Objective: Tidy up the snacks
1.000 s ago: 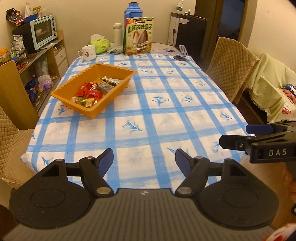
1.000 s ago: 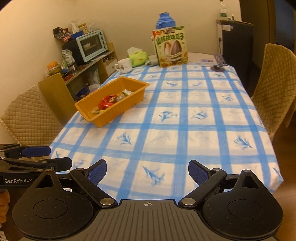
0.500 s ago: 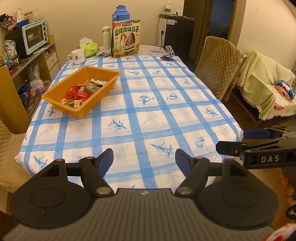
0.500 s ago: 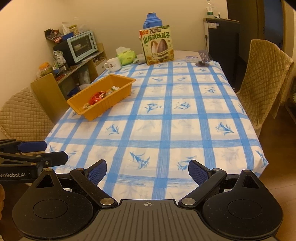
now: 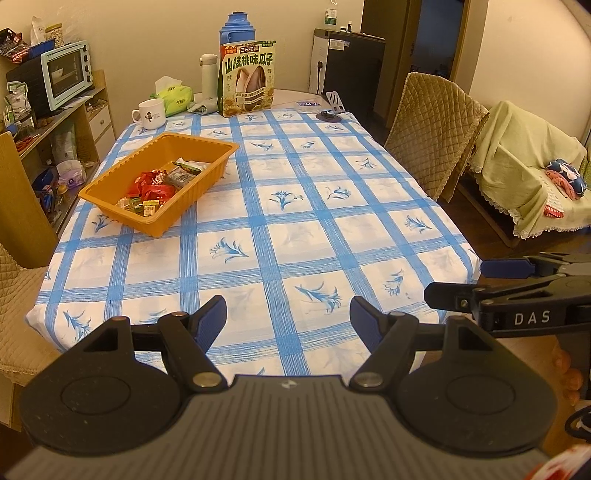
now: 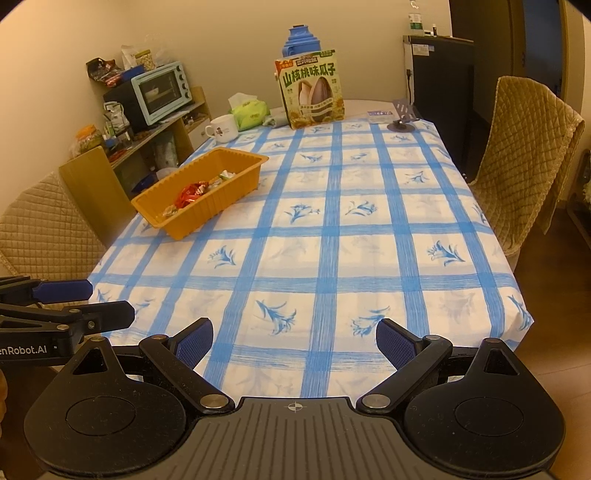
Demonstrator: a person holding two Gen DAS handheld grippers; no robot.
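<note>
The desk point(image 5: 266, 236) wears a blue-and-white checked cloth. An orange tray point(image 5: 192, 192) holding wrapped snacks point(image 5: 151, 186) sits on it. Beyond the tray, at the far edge, stand a white mug point(image 5: 149, 114), a green tissue pack point(image 5: 174, 99), a pale flask point(image 5: 208, 75), a blue thermos point(image 5: 236, 29) and a sunflower-seed bag point(image 5: 248, 79). Right of that bag lies a small dark stand point(image 5: 330, 115).

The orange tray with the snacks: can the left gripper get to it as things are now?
Probably yes. The left gripper is open and holds nothing, and only bare tablecloth lies between it and the orange tray. The tray sits far ahead and to its left, so it needs a long reach forward.
</note>
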